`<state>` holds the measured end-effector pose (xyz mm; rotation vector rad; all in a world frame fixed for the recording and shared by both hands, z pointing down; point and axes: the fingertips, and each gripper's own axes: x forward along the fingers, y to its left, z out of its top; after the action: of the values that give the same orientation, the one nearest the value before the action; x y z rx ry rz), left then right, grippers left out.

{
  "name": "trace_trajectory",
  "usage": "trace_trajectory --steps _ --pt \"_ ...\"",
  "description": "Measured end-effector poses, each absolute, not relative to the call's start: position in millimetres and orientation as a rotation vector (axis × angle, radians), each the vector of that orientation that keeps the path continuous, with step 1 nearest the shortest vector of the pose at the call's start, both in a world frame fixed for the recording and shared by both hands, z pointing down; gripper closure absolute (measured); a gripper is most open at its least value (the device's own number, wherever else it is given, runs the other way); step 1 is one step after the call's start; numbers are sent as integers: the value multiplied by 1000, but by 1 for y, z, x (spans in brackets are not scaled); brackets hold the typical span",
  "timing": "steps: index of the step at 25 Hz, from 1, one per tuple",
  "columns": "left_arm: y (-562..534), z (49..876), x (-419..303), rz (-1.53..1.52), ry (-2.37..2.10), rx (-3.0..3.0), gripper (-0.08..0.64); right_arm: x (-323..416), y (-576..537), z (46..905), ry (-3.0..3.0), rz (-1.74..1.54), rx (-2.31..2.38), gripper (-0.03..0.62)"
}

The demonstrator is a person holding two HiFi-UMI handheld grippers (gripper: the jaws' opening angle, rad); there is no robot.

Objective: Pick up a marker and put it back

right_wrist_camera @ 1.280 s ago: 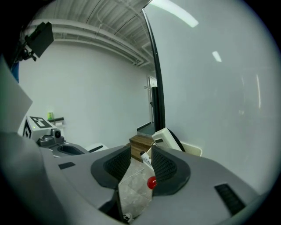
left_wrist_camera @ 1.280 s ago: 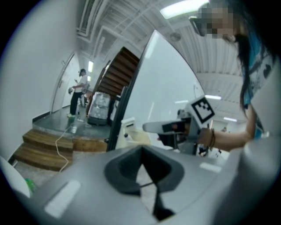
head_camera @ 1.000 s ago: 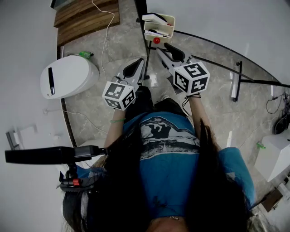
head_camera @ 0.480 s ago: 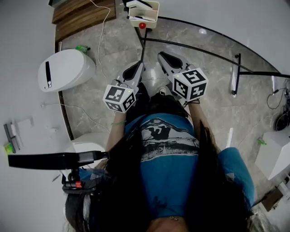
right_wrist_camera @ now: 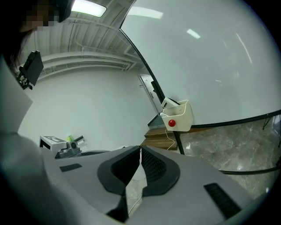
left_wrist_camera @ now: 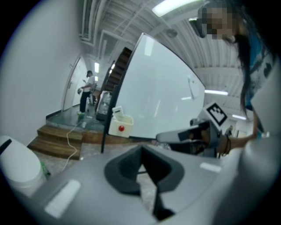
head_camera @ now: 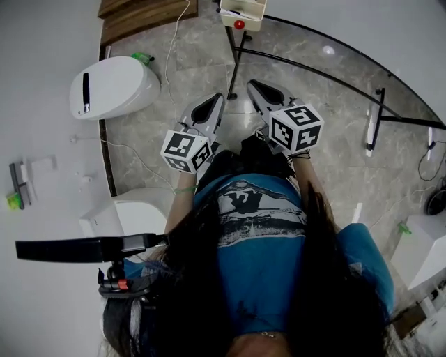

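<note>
A cream tray [head_camera: 245,10] with a red round knob [head_camera: 239,24] hangs on the whiteboard [head_camera: 362,35] stand at the top edge of the head view. What lies in it is too small to tell. My left gripper [head_camera: 214,101] and right gripper [head_camera: 255,86] point toward it from well short, side by side over the floor. The right gripper [right_wrist_camera: 140,150] has just been closing; its pads now meet with nothing between them, and the tray [right_wrist_camera: 180,115] lies ahead. The left gripper [left_wrist_camera: 141,153] is also shut and empty, with the tray [left_wrist_camera: 119,125] beyond it.
Black whiteboard stand legs [head_camera: 306,68] run across the stone floor. A white rounded unit [head_camera: 115,87] and a loose cable [head_camera: 174,42] lie at left, below wooden steps [head_camera: 143,14]. A white box [head_camera: 426,251] stands at right. A person [left_wrist_camera: 87,90] stands far off.
The right gripper's jaws went from open near the tray to shut and empty. Both grippers drew back from the tray, which now sits farther off at the top edge.
</note>
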<state>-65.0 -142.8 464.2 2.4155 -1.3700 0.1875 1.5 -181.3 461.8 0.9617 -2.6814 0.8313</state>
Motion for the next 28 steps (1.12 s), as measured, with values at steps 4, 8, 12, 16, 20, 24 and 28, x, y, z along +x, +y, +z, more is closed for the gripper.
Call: trace_trajectory --steps 4,8,12,16,20,24,28 --pt "-121 466 -83 183 -1391 2397 557 -18 -167 464 -2676 840 935 571" --pt "-90 462 -102 167 -1443 2377 557 -40 -137 464 -2672 843 875 572" --pt "-40 459 -126 145 -1489 2346 557 -67 -87 460 -2672 832 803 572" --pt "19 453 -143 119 -1508 2321 557 -88 -26 452 -2670 844 755 572" --pt "63 472 -159 108 -1498 2290 557 -100 22 468 -2640 861 752 572" --pt "93 490 -164 91 -1472 2268 557 -99 58 484 -2601 876 775 572" --pt "103 492 -161 72 -1443 2282 557 -92 78 484 -2587 873 806 572"
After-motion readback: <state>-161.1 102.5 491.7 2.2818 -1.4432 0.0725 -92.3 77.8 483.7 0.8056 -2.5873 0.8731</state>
